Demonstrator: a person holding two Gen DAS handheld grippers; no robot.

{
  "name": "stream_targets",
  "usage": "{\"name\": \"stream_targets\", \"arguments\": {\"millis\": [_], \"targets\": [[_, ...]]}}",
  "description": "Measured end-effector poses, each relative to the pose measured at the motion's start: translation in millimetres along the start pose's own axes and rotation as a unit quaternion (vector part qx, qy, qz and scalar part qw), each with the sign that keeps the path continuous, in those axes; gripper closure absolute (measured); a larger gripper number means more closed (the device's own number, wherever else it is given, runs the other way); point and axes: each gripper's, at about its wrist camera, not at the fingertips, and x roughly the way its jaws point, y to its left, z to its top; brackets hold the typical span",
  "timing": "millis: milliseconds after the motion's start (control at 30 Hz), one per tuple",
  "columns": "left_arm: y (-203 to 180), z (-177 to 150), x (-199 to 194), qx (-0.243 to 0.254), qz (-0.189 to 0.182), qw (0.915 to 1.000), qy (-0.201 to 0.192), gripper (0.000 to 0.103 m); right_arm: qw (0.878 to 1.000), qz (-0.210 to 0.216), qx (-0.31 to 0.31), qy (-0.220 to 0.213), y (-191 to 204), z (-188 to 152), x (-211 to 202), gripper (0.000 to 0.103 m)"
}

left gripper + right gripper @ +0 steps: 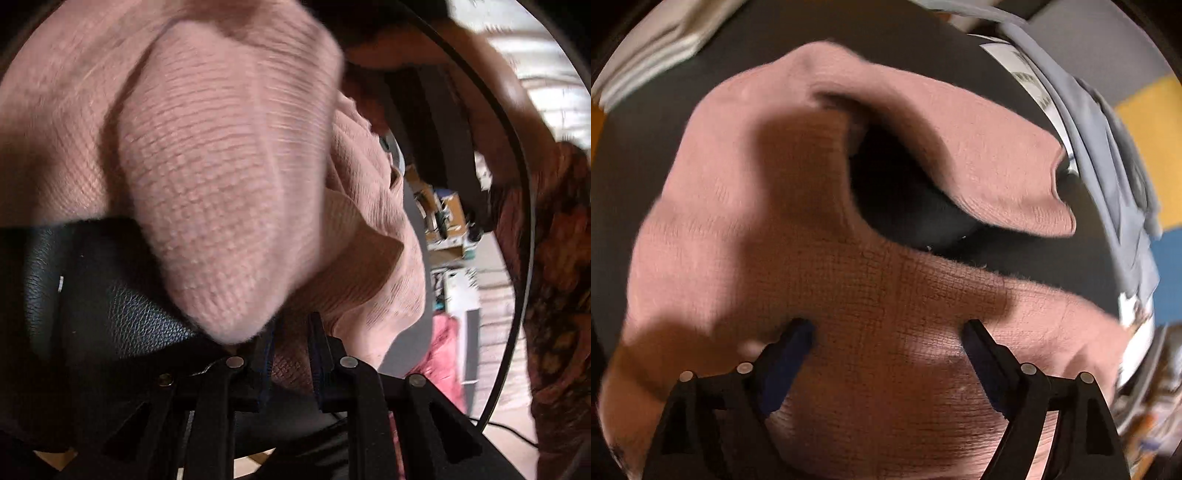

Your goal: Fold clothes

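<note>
Left gripper [291, 347] jaws pinched the pink knit sweater [207, 192] mid-fold; right gripper [886, 347] jaws hovered spread, seemingly needing a hold.

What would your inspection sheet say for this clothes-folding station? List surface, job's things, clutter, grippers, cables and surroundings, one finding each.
Surface: round black table, leather-like grain, rim visible.
Job's things: pink knitted sweater spread rumpled on the table, one fold lifted.
Clutter: grey-blue garment draped at the table's edge; folded pale cloth at the far side.
Grippers: left gripper closed on sweater fabric; right gripper open over the sweater.
Cables: thin dark cable on the floor.
Surroundings: red-pink cloth on the floor; a patterned sleeve beside the table.
</note>
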Motion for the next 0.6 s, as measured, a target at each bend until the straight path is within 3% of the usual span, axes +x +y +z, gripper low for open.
{"name": "stream_targets", "arguments": {"millis": [33,100,167,333,600], "targets": [[2.2,1.6,3.2,-0.005,-0.004,1.0,-0.002,0.088,1.0,0.002,-0.004,-0.012,0.7,-4.6,-3.9,0.037],[7.1,4.1,6.4,-0.017,-0.003,0.9998,-0.01,0.099,1.0,0.002,0.006,-0.027,-2.2,-11.4,-11.1,0.069],[14.6,6.3,9.3,-0.036,-0.008,0.9991,-0.02,0.101,0.999,-0.002,0.026,-0.039,-9.1,-17.6,-18.7,0.091],[11.0,16.1,6.0,-0.032,0.024,0.9981,-0.047,0.102,0.994,-0.048,0.075,-0.068,-35.5,-48.0,-30.1,0.092],[15.0,51.6,-18.3,-0.01,0.103,0.9894,-0.102,0.103,0.97,-0.038,0.223,-0.088,-95.9,-136.8,-60.4,0.092]]}}
